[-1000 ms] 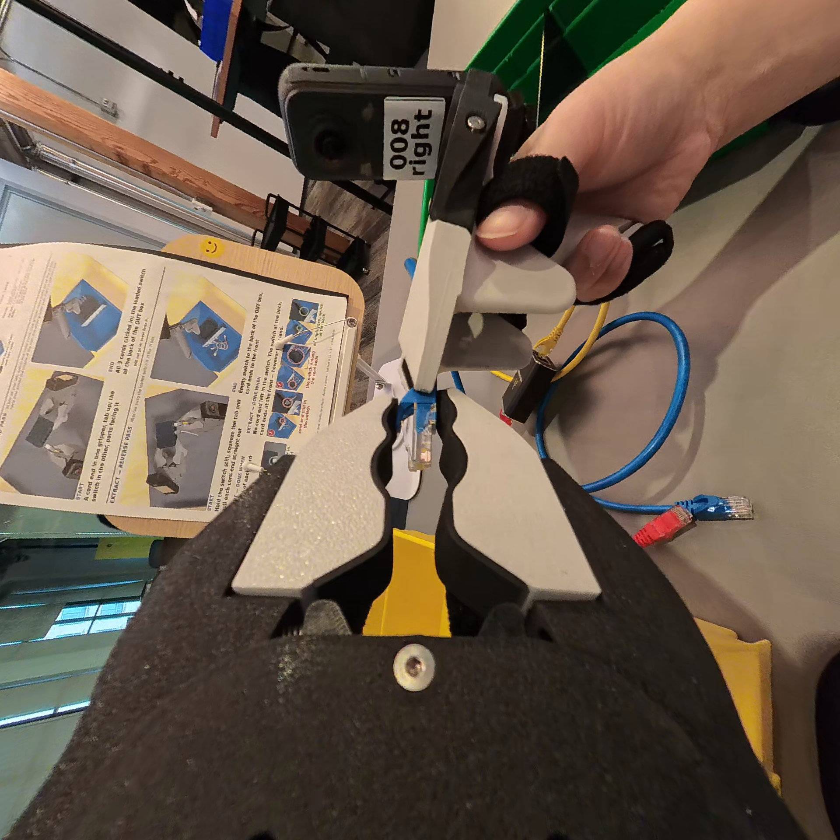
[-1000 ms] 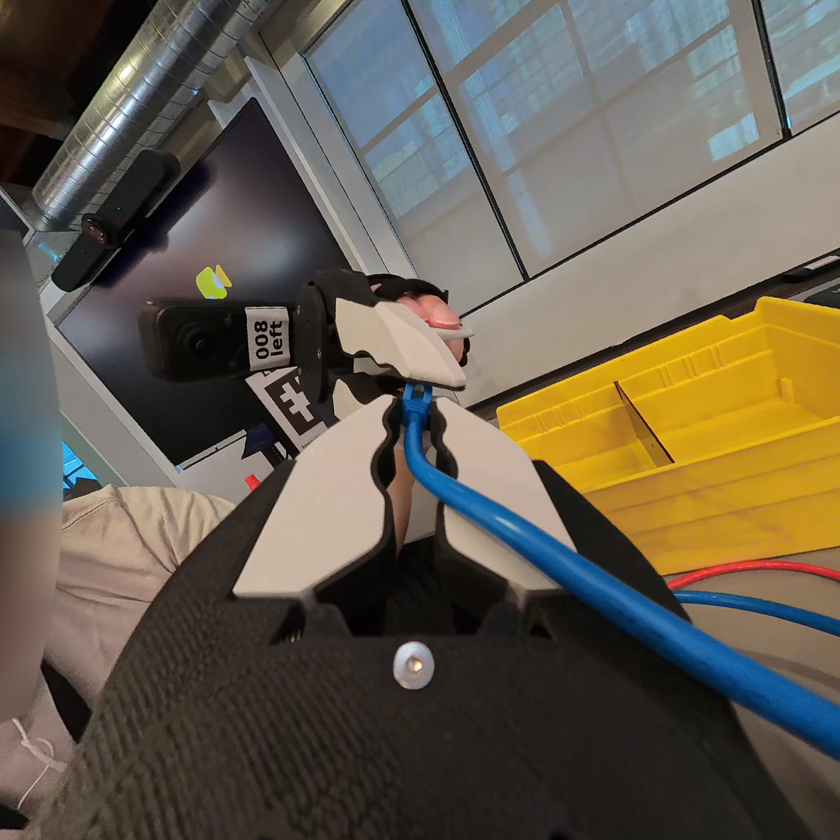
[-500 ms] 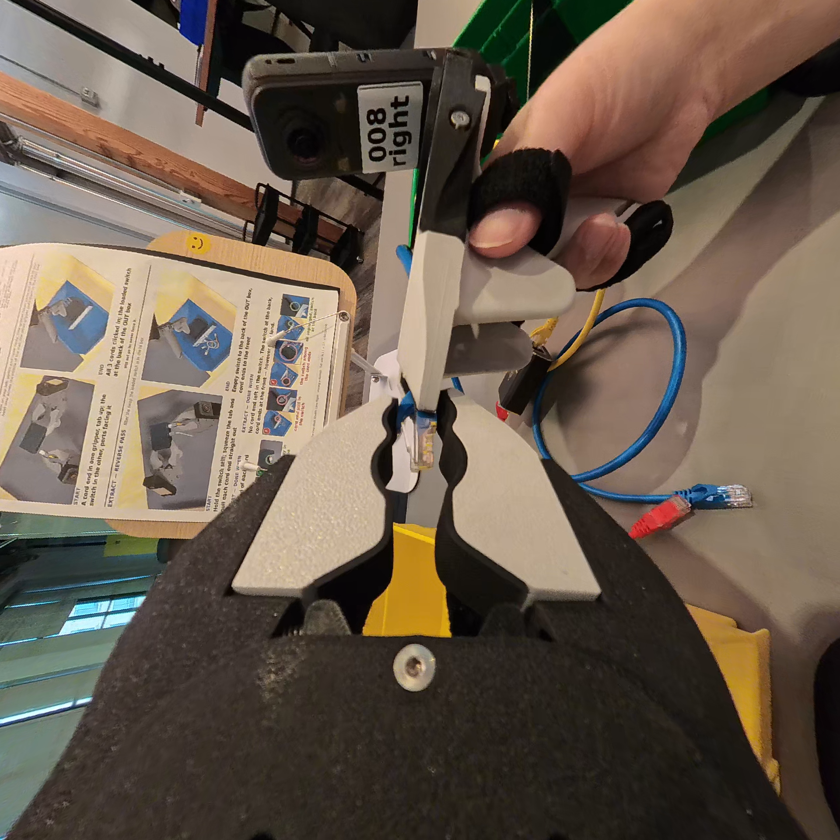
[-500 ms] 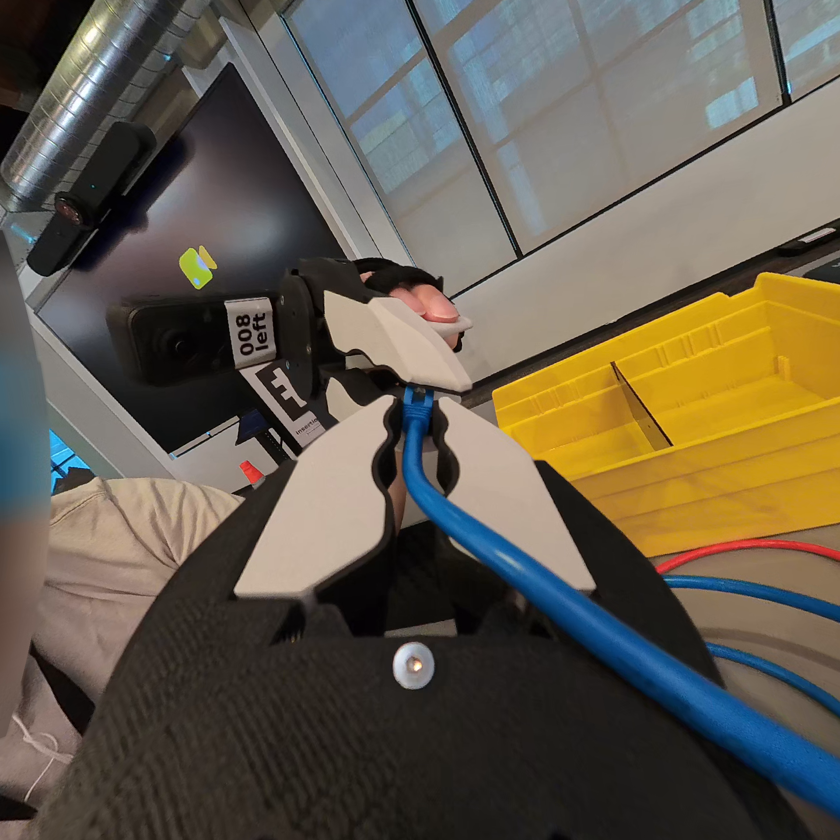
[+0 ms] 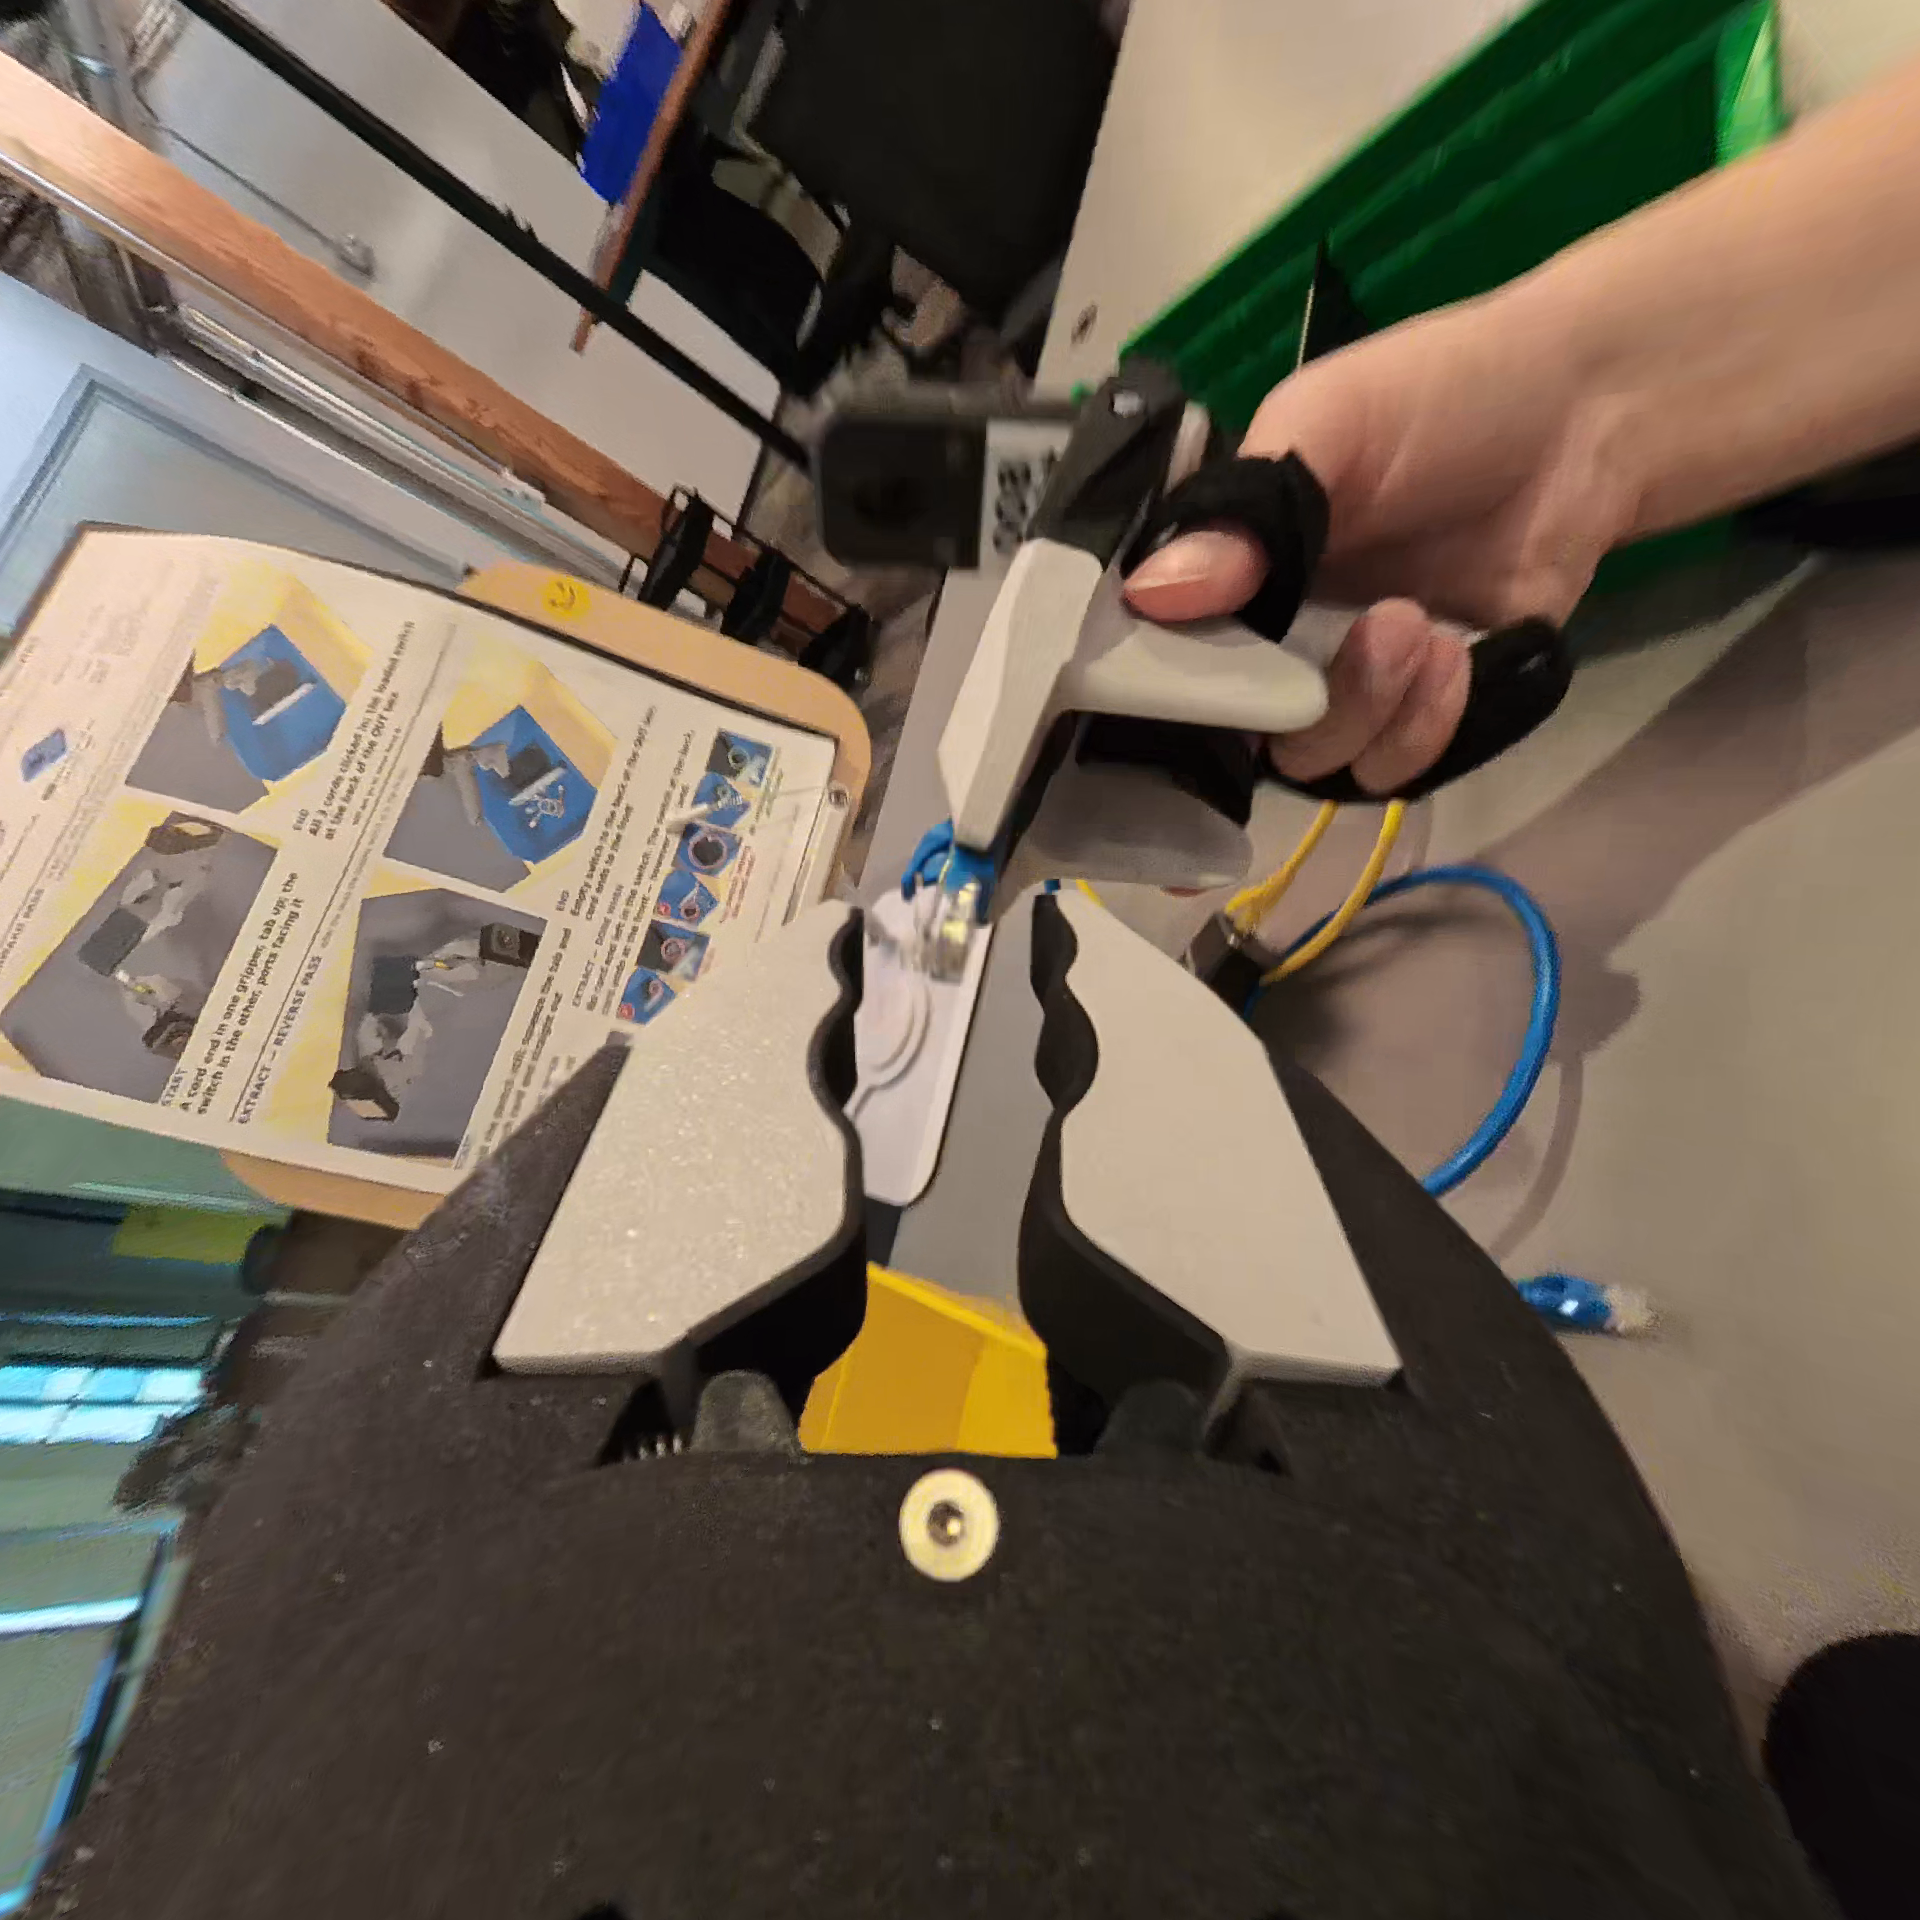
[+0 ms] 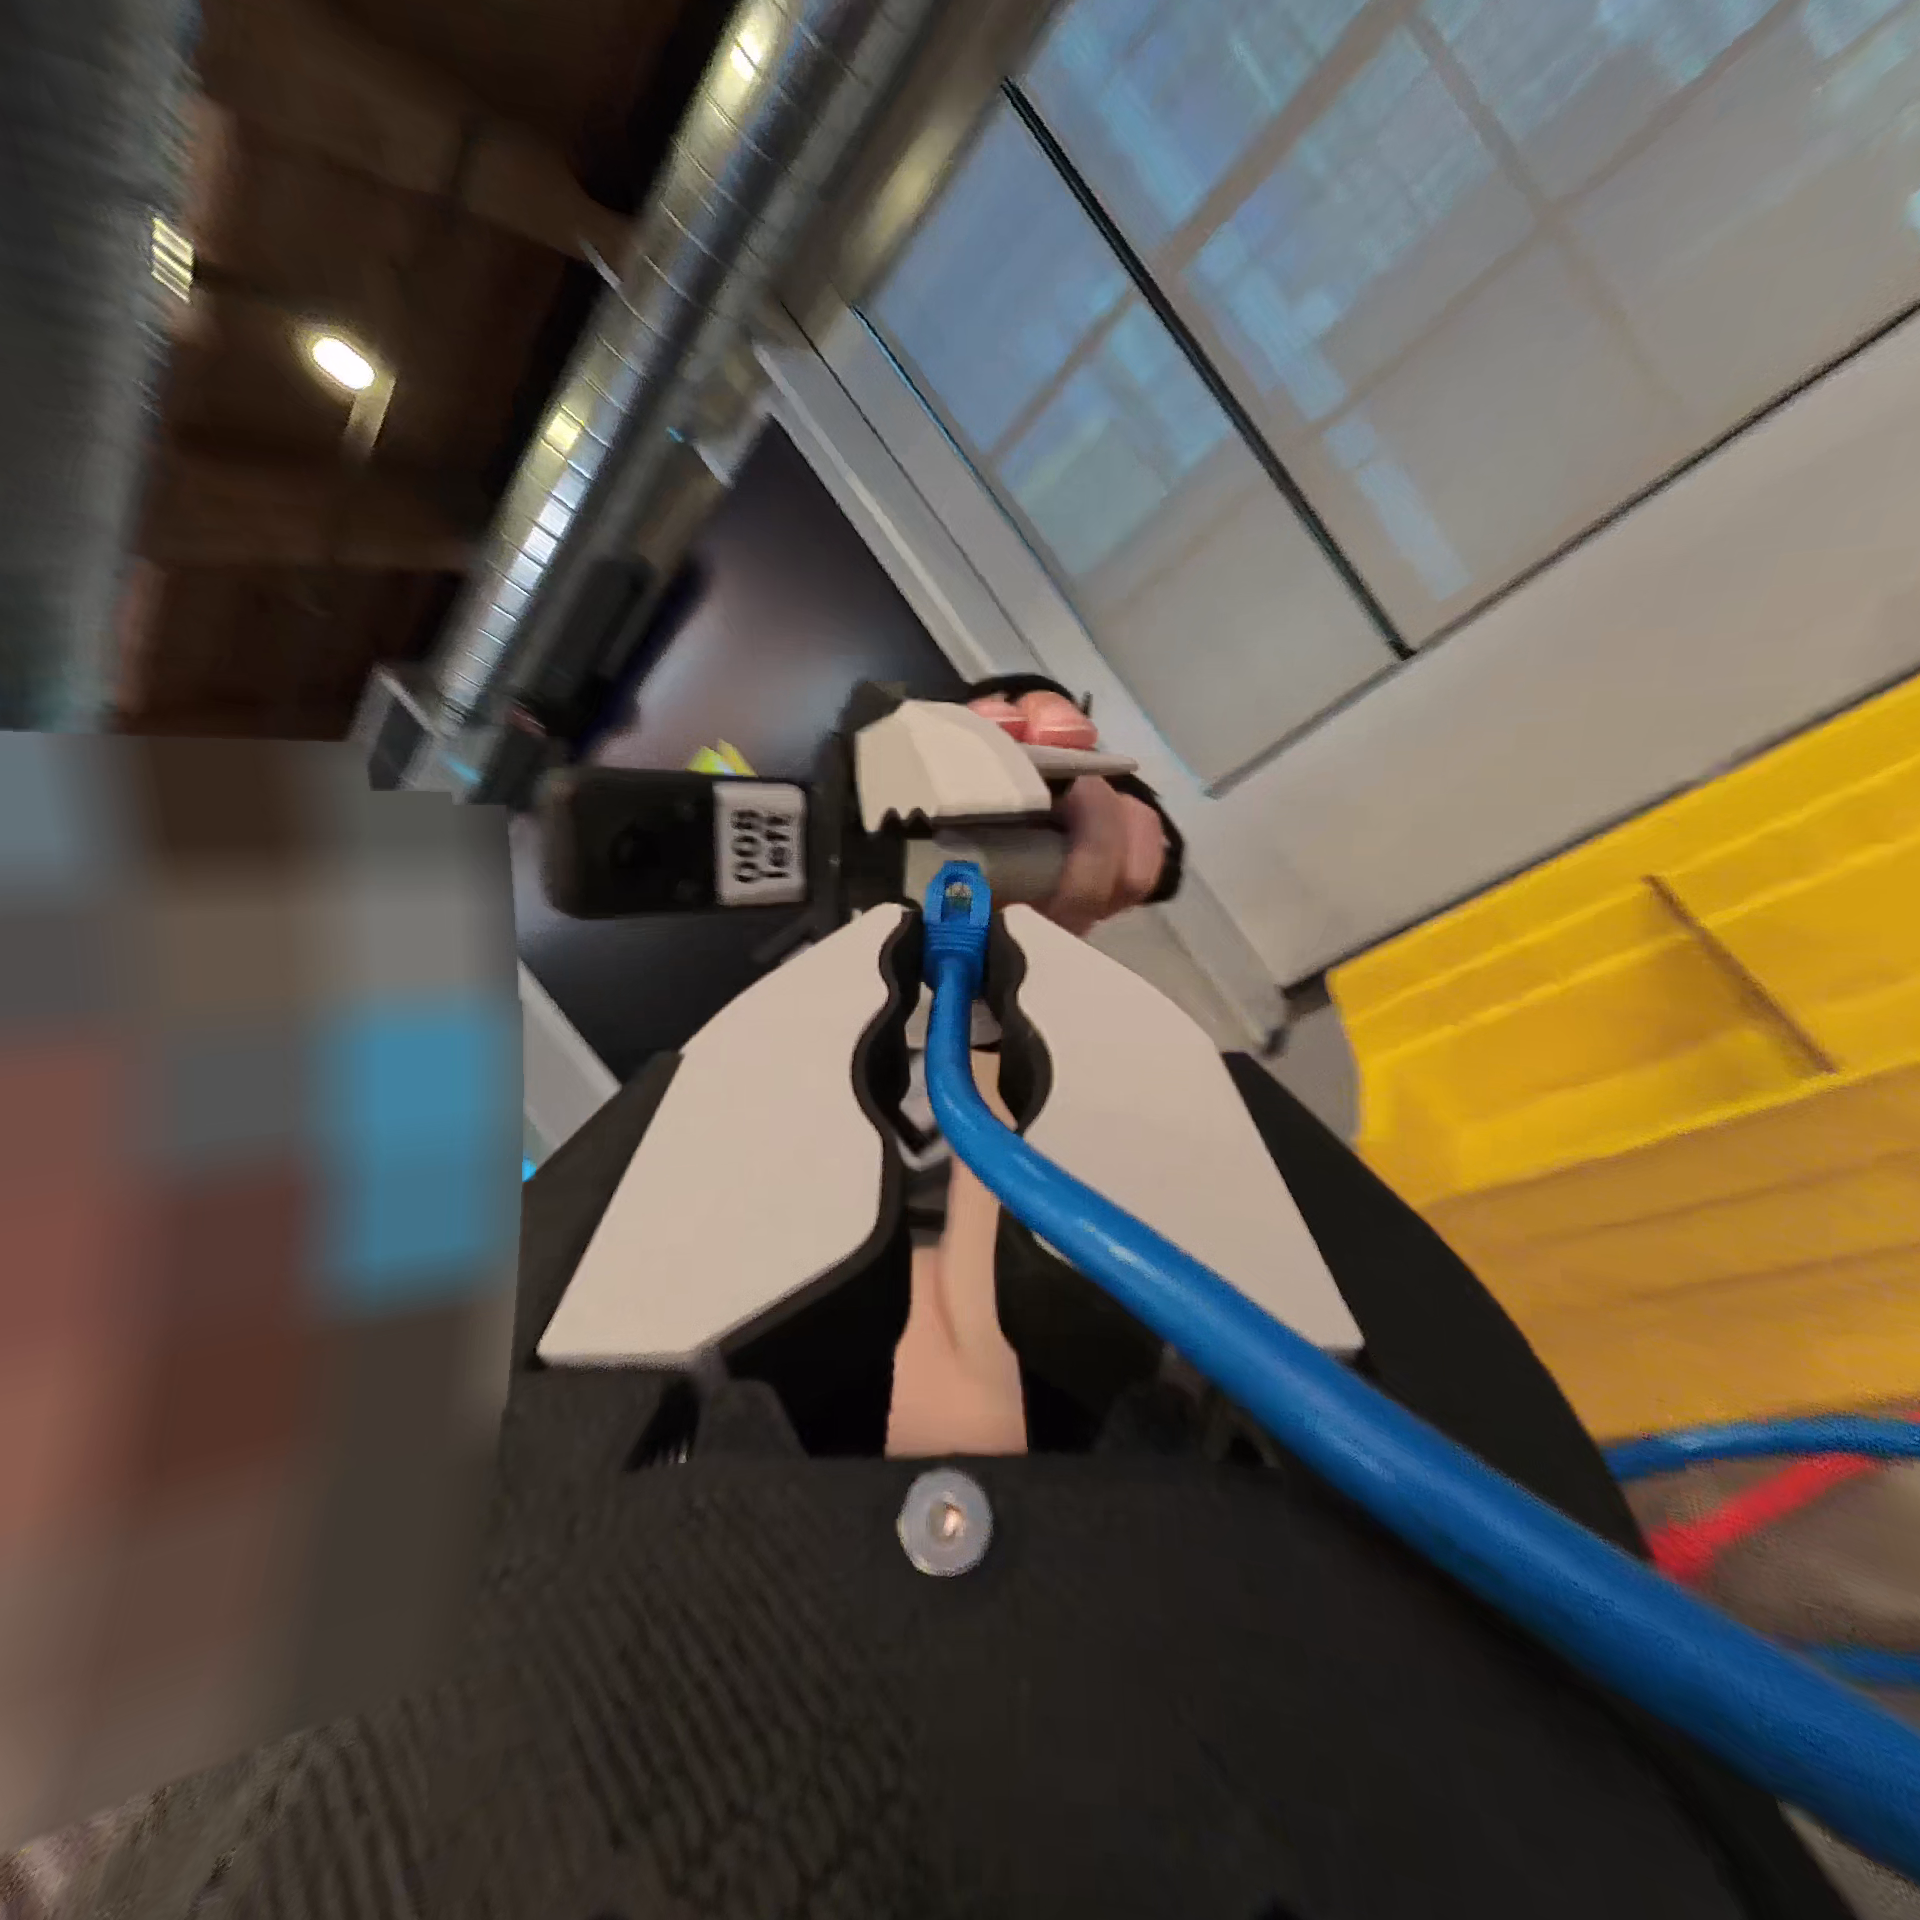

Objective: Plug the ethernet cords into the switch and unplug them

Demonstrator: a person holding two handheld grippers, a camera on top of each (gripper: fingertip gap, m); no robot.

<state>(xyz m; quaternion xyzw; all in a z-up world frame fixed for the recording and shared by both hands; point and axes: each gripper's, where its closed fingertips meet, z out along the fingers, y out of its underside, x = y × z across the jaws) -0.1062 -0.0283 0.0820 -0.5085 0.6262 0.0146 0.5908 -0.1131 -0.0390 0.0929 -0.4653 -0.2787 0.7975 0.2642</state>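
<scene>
My right gripper (image 6: pixel 956 930) is shut on the plug end of a blue ethernet cord (image 6: pixel 1247 1330), which trails down to the right. In the left wrist view the right gripper (image 5: pixel 982 862) holds the clear plug (image 5: pixel 951 920) just ahead of my left gripper (image 5: pixel 943 925). My left gripper is open and empty, its jaws on either side of the plug without touching it. It also shows in the right wrist view (image 6: pixel 935 810), close in front of the plug. The small black switch (image 5: pixel 1236 961) lies on the grey table with a yellow cord (image 5: pixel 1340 883) in it.
A blue cord loop (image 5: pixel 1538 1039) and a loose blue plug (image 5: pixel 1569 1299) lie on the table. A red cord (image 6: pixel 1745 1507) lies near a yellow bin (image 6: pixel 1662 1039). An instruction sheet on a clipboard (image 5: pixel 364 831) stands left. A green bin (image 5: pixel 1455 208) is at the back. My two grippers' fingertips are within a few centimetres of each other.
My left gripper has opened and let go of the blue plug. The right gripper keeps hold of it and has drawn slightly away. Both views swung and blurred.
</scene>
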